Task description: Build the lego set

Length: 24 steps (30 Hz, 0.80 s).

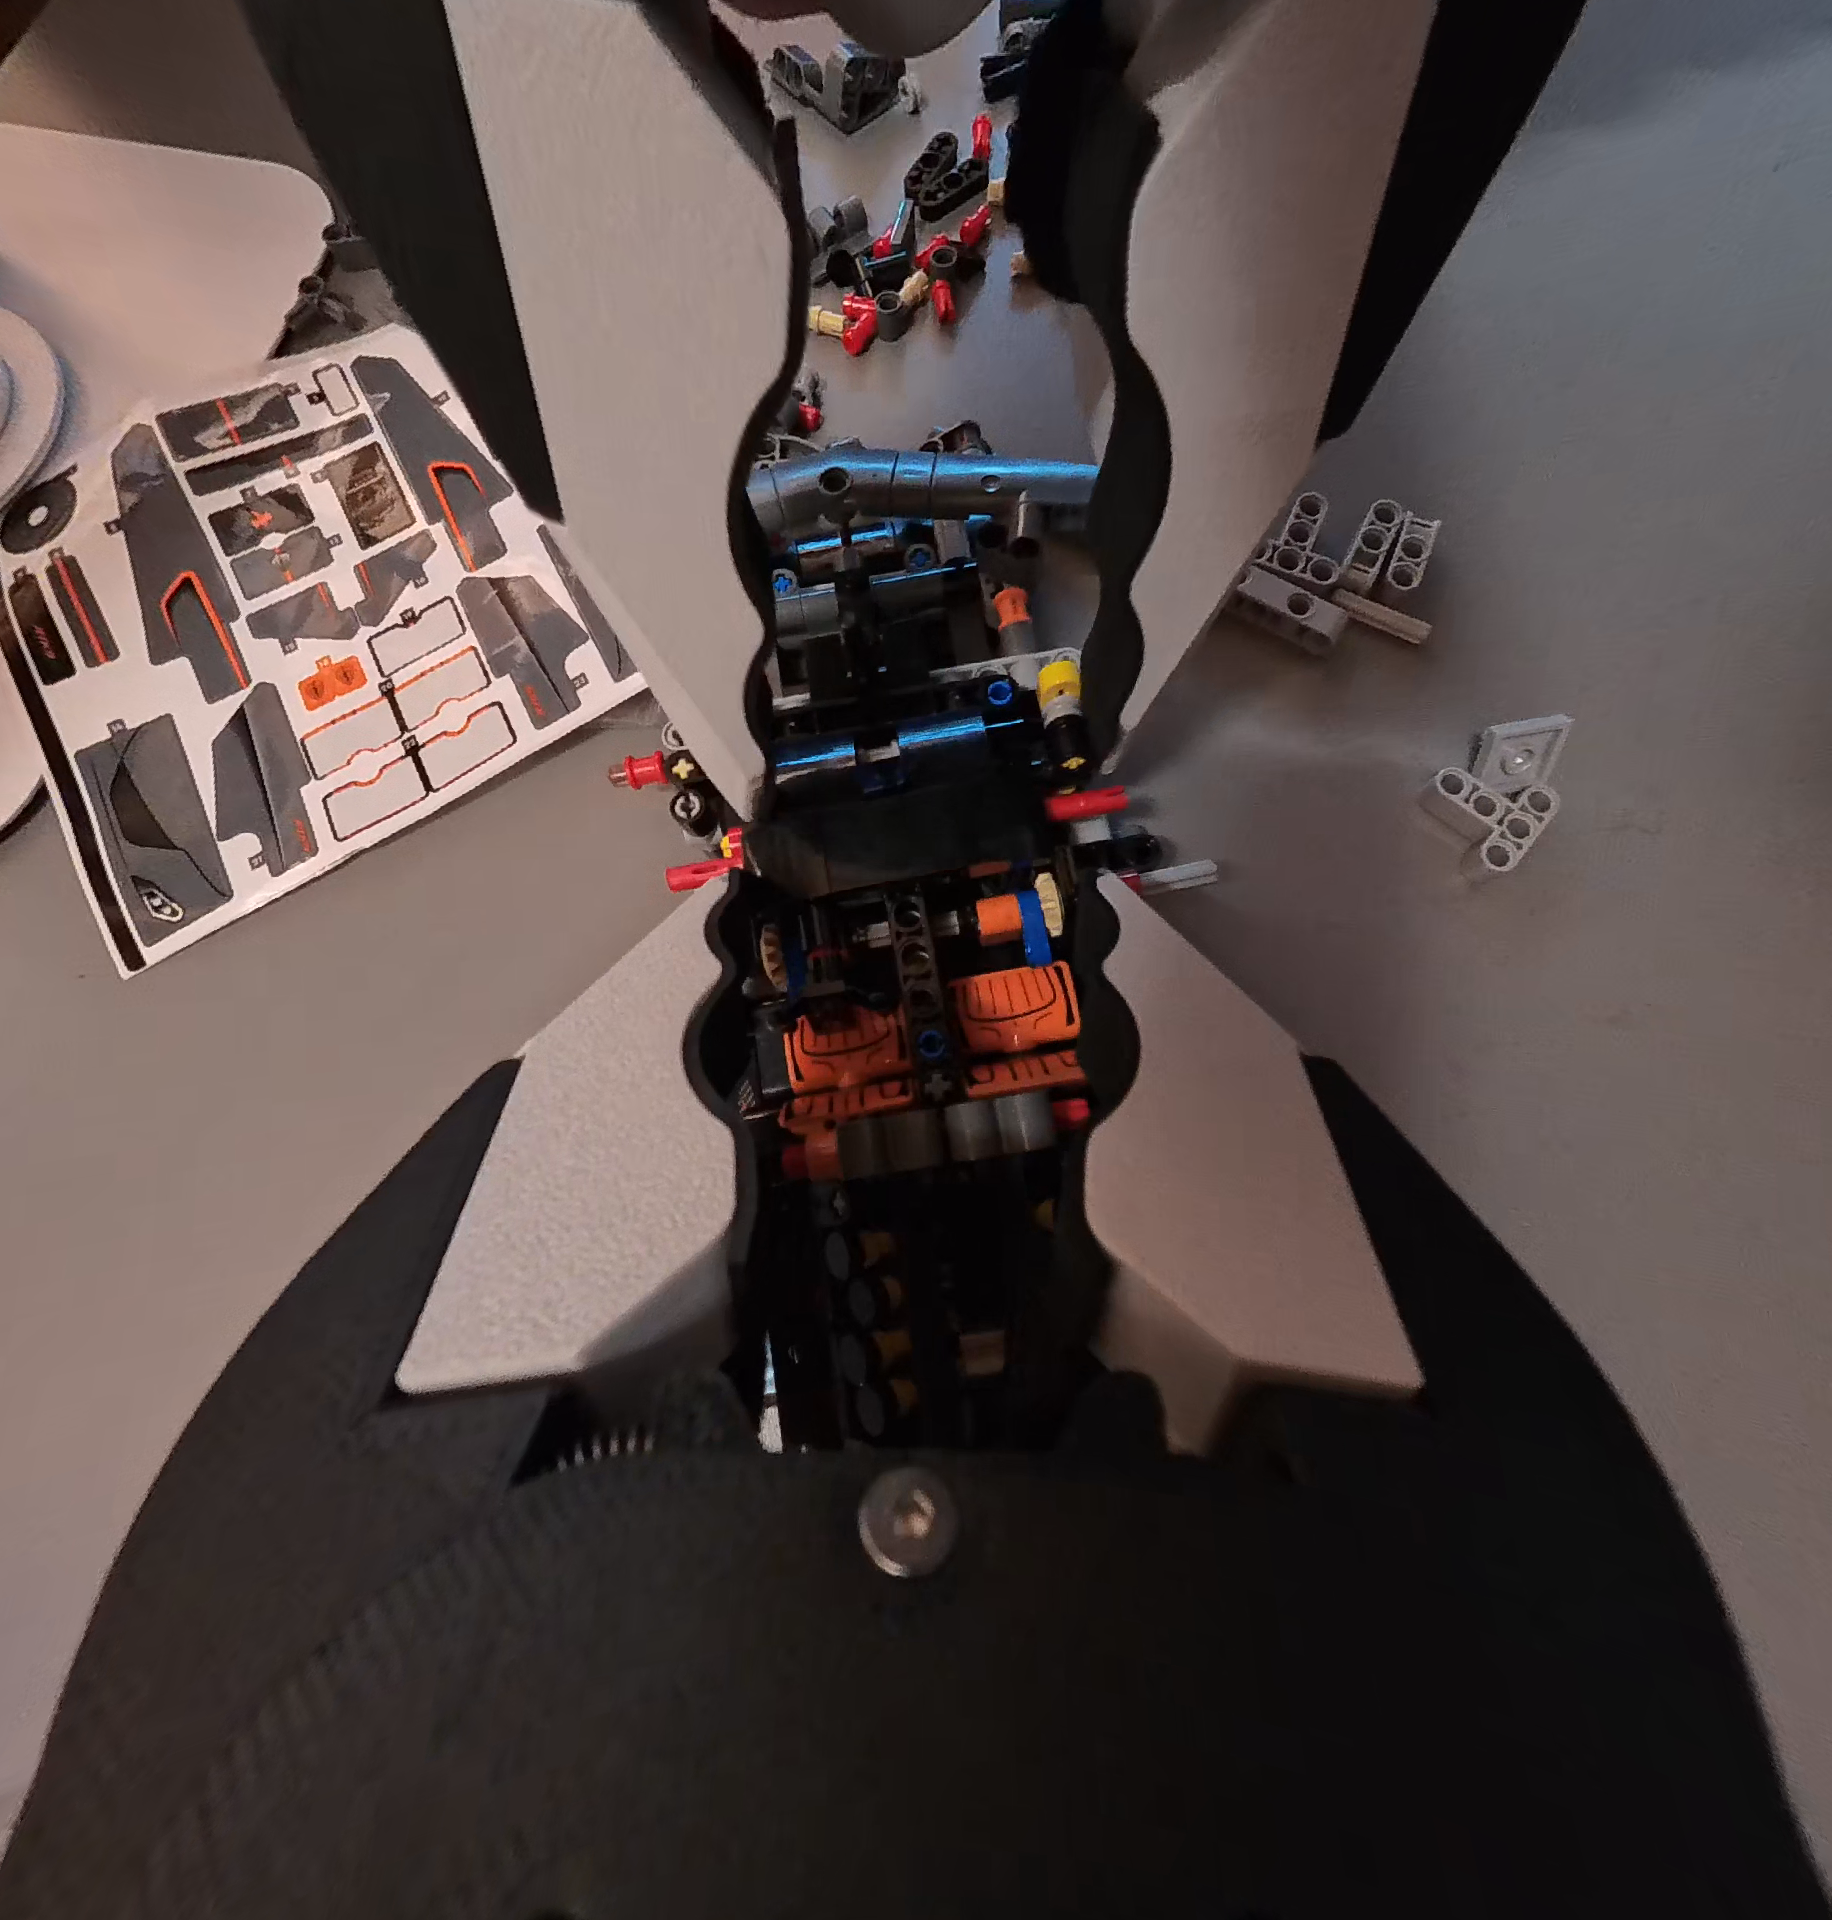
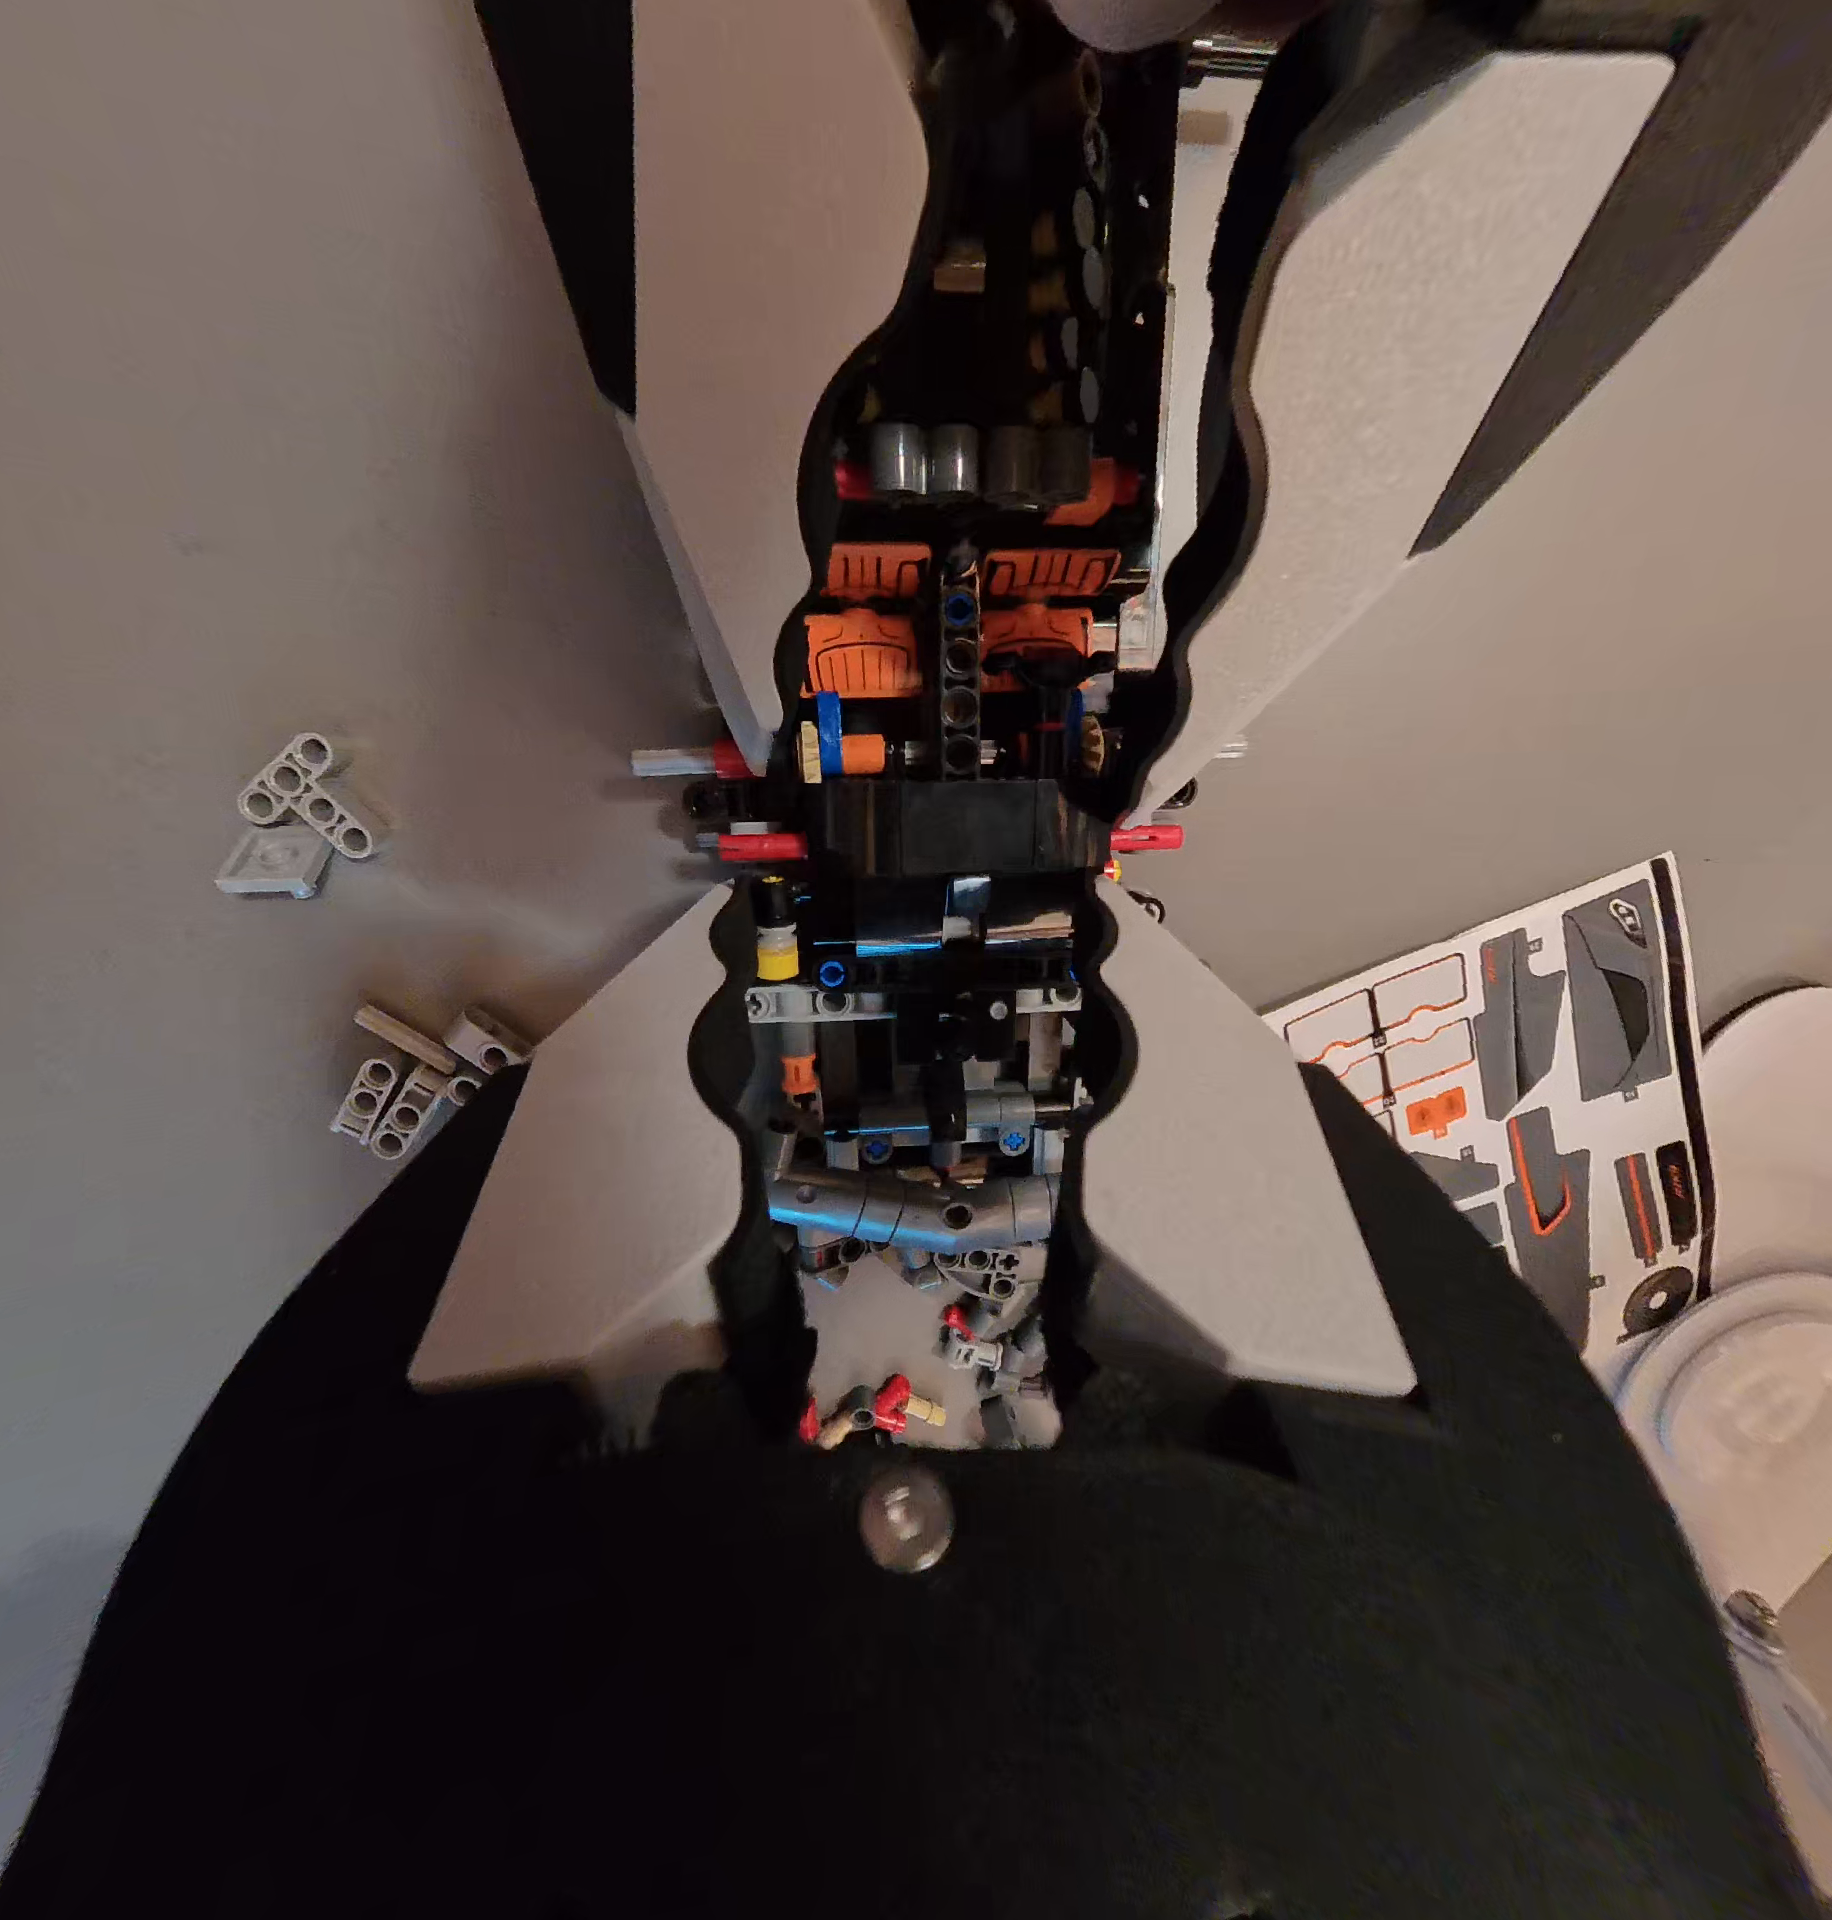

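Left wrist view: left tongs [image 1: 912, 852] and right tongs [image 2: 917, 873] both pinching the lego car [image 1: 912, 1039]. Squeezing harder could pop red pins [image 1: 1083, 802] loose.

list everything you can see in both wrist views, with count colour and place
lego model: one, black, grey and orange, long chassis held at both ends between the two tools
sticker sheet: one, white with dark grey and orange shapes, flat on the table, left in the left wrist view
loose small pieces: a heap, count unclear, red, black, grey and tan, on the table past the model's far end
grey beam cluster: one group, light grey, on the table, right in the left wrist view
grey beams and flat plate: one small group, light grey, nearer than that cluster
table: one, grey
left tool: one, grey fingers with black pads, gripping the model's sides
right tool: one, same colours, gripping the model from the opposite end
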### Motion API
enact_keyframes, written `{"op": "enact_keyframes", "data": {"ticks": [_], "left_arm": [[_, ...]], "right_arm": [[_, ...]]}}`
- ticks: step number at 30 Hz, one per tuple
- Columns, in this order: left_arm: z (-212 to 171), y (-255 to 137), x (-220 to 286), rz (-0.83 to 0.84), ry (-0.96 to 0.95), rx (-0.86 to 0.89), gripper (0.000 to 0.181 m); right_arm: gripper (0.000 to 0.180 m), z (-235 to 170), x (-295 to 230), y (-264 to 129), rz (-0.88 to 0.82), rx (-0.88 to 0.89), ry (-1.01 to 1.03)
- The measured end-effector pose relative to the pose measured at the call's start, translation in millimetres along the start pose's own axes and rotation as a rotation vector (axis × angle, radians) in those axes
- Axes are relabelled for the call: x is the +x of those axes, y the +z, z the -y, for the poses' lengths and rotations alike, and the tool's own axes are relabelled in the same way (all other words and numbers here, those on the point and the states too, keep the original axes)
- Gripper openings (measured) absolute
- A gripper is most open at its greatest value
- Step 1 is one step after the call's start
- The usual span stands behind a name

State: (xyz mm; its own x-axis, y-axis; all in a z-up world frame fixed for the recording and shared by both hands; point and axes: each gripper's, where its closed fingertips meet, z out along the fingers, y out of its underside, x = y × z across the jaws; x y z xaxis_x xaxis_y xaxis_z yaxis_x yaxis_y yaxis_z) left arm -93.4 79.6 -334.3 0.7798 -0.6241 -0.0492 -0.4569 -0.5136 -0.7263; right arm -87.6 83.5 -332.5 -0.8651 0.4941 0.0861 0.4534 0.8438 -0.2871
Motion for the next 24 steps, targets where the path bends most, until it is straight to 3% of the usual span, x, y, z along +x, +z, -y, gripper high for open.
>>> {"op": "enact_keyframes", "data": {"ticks": [24], "left_arm": [[-0.9,1.3,-0.5,-0.002,-0.032,-0.004,0.06]], "right_arm": [[0.057,0.3,-0.7,0.4,0.004,0.062,0.025]]}}
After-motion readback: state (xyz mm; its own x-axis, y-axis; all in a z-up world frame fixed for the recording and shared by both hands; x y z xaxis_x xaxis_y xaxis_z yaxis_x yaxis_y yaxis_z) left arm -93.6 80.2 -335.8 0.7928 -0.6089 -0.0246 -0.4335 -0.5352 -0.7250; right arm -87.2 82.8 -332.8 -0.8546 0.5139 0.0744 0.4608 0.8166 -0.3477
